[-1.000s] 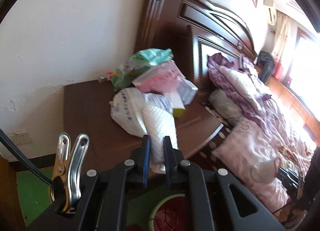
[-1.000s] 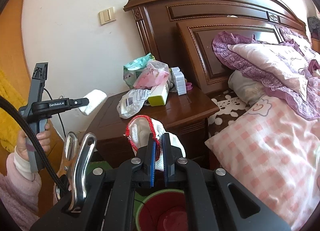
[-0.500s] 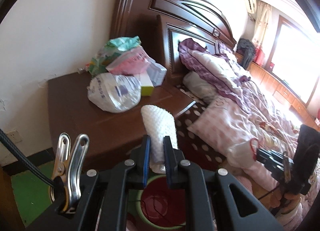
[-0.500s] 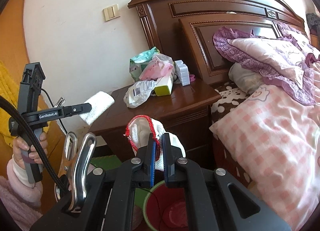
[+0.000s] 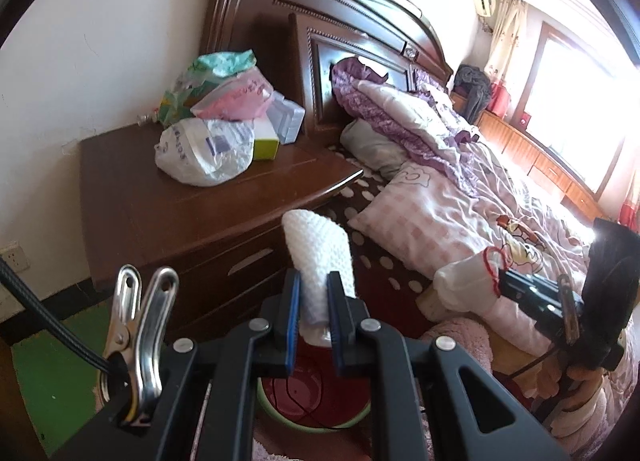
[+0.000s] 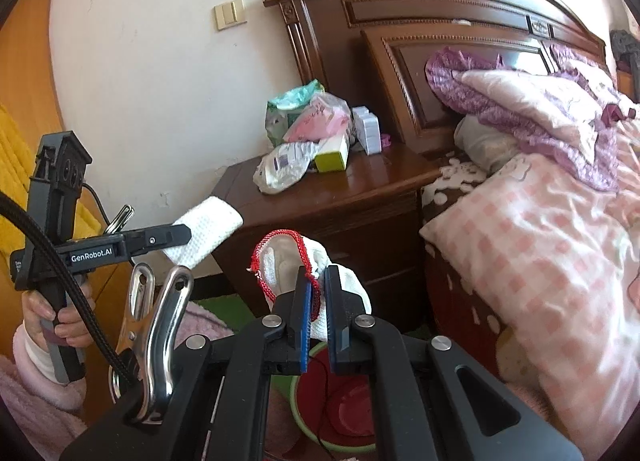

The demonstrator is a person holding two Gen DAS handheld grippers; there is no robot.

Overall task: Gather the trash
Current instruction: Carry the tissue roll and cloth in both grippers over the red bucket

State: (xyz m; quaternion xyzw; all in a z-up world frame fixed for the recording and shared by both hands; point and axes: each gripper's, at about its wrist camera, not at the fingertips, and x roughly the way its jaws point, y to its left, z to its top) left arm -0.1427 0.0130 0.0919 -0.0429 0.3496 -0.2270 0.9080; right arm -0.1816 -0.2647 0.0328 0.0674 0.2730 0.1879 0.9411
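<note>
Holding both loads over the bin [image 5: 316, 397] for a straight drop: left gripper [image 5: 314, 315] jaws clamped on white waffle cloth [image 5: 318, 253], right gripper [image 6: 316, 325] jaws clamped on red-trimmed white cloth [image 6: 288, 261]; bags [image 5: 208, 149] remain at nightstand [image 5: 140, 197] back edge

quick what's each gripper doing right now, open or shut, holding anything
Left gripper: closed on a white knitted cloth.
Right gripper: closed on a white glove with red trim.
</note>
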